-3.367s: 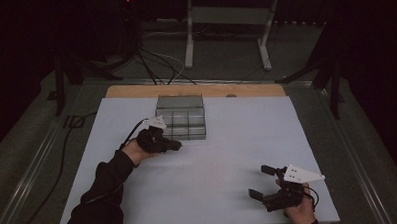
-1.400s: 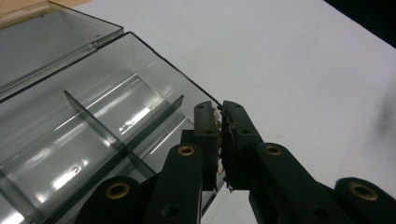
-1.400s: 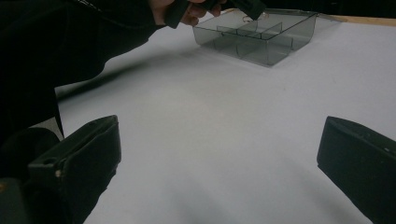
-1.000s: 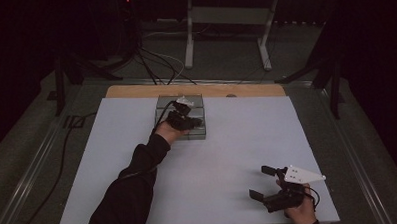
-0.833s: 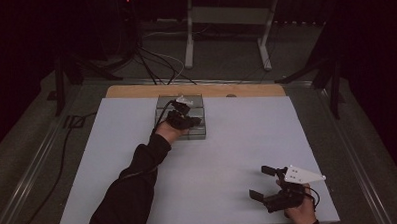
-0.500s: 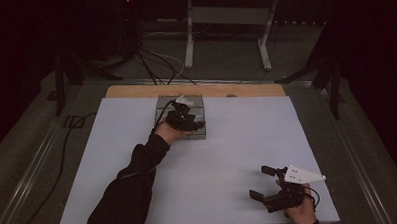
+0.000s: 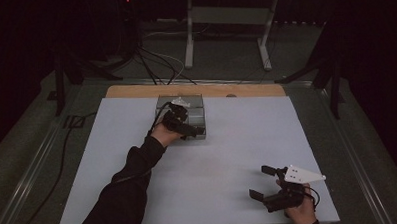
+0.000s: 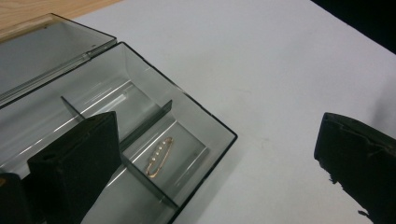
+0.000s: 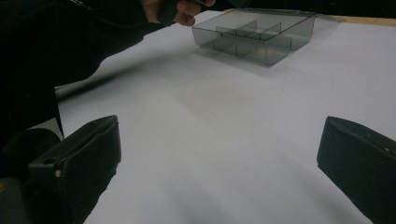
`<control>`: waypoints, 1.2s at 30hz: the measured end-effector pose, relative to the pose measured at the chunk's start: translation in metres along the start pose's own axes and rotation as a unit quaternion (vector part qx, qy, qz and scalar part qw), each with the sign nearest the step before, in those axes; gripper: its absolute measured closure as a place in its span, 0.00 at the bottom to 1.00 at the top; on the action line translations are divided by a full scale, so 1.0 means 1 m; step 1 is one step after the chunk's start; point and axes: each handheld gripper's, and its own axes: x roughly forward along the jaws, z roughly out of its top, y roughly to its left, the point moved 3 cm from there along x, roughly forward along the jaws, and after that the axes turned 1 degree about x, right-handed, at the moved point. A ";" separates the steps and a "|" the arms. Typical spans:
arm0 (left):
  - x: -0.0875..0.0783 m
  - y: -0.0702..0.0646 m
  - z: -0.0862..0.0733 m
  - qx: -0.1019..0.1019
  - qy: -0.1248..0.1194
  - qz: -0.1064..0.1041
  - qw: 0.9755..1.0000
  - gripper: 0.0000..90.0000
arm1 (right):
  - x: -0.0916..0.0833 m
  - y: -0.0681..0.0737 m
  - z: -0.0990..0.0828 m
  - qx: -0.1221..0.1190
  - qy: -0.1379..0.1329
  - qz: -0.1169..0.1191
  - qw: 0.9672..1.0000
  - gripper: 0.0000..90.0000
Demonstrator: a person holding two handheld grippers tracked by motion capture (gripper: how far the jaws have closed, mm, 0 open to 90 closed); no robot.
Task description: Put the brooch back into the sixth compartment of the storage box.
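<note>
Gold clasp (image 8: pixel 159 156), seemingly between spread jaws.

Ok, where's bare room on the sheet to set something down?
The white sheet is bare between the smoky clear plastic divider box and the right gripper, and across its right half. It is crowded at the box, where the left gripper hovers over a gold pin.

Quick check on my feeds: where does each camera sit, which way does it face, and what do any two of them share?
High view: above the person's side, looking forward and down on the table; both forearms, left gripper, right gripper.
Left gripper view: rides the left gripper, looking down into the box at a gold pin; open jaws.
Right gripper view: rides the right gripper, low, facing across the table toward the box; open jaws, left hand.
Shared: all three see the box.
</note>
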 end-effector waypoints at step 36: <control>-0.102 -0.010 -0.089 0.011 -0.068 -0.021 0.997 0.01 | 0.002 -0.001 -0.001 0.006 0.004 -0.001 1.000 0.00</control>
